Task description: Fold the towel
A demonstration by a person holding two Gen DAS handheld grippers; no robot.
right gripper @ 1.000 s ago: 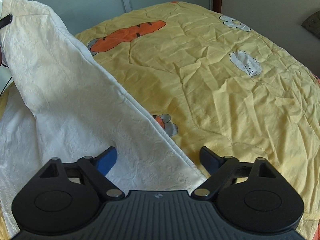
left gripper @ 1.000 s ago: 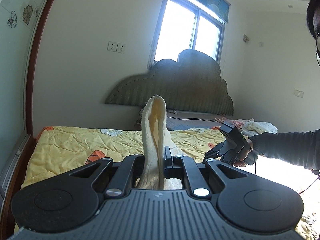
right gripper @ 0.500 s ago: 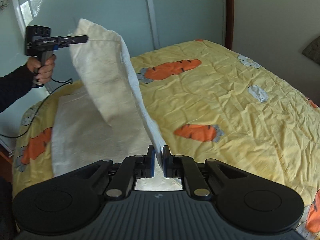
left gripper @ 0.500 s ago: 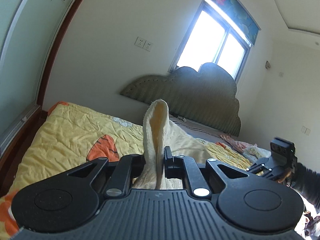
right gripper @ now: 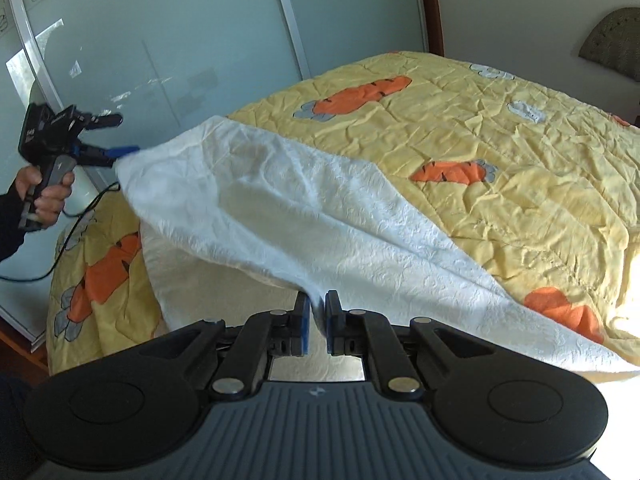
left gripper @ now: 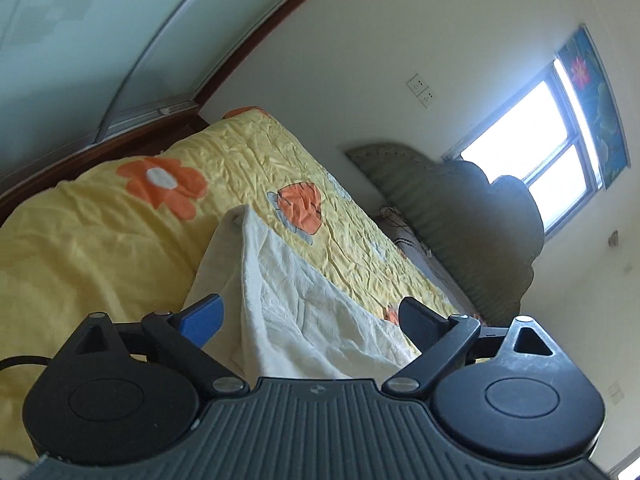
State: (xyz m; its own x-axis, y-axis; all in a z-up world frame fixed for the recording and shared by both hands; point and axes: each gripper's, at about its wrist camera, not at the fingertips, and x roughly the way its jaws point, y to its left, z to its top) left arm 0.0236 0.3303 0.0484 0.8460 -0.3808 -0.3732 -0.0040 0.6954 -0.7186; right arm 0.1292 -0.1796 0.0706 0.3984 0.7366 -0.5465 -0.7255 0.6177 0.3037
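item: towel (right gripper: 320, 208), long axis from right gripper (right gripper: 316, 322), pinching one corner, up to left gripper (right gripper: 120, 136), jaws opening, cloth between; lower layer on bed (right gripper: 520, 152).

Crinkled matt cloth towel (right gripper: 304, 216), creased cotton quilt (right gripper: 520, 152)

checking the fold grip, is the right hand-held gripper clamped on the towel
Yes, the right hand-held gripper has its blue pads closed on an edge of the white towel.
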